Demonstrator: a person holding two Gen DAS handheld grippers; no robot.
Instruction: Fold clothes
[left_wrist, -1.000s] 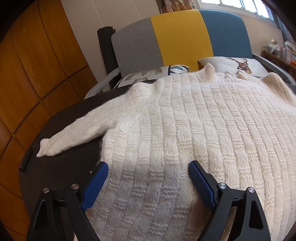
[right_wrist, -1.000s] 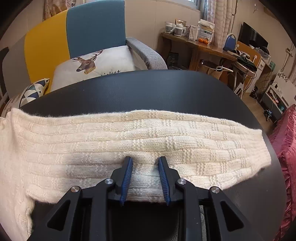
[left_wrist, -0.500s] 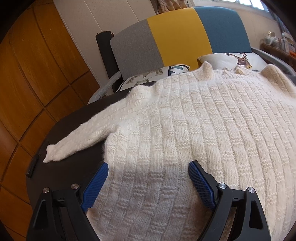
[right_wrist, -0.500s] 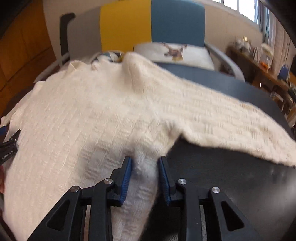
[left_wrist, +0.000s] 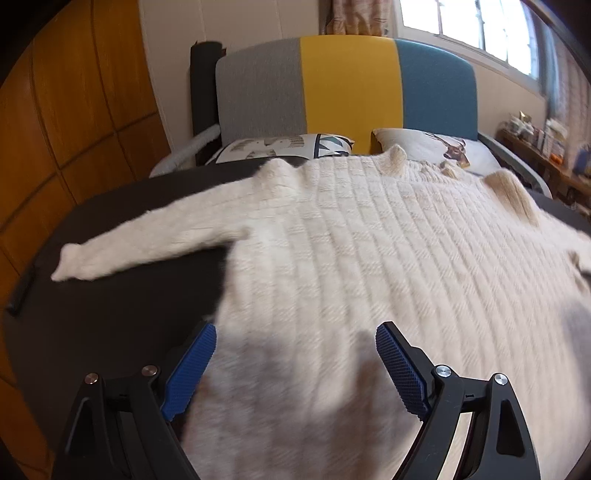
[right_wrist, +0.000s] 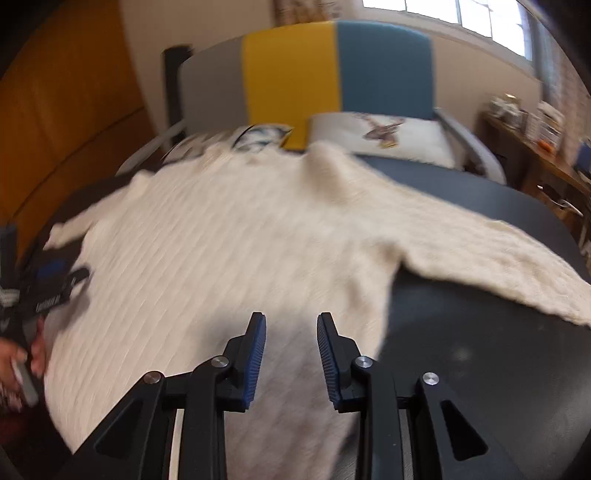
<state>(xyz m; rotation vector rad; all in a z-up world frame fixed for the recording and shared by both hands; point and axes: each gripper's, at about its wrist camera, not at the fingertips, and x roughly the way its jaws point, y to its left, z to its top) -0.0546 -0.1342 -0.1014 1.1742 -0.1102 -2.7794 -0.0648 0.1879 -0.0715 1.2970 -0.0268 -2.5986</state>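
1. the cream knit sweater (left_wrist: 369, 258) is spread flat on the dark round table (left_wrist: 110, 325).
2. the left gripper (left_wrist: 295, 354) is held wide apart above the hem.
3. the right gripper (right_wrist: 291, 350) is narrowly parted; a pinch can't be told.

Each camera rides just behind its own fingers and looks steeply down, close over the bench (left_wrist: 110, 332). The left view covers the sweater's (left_wrist: 369, 258) left sleeve, the right its right sleeve. Both share the sweater body and the striped sofa (right_wrist: 295, 81) behind.
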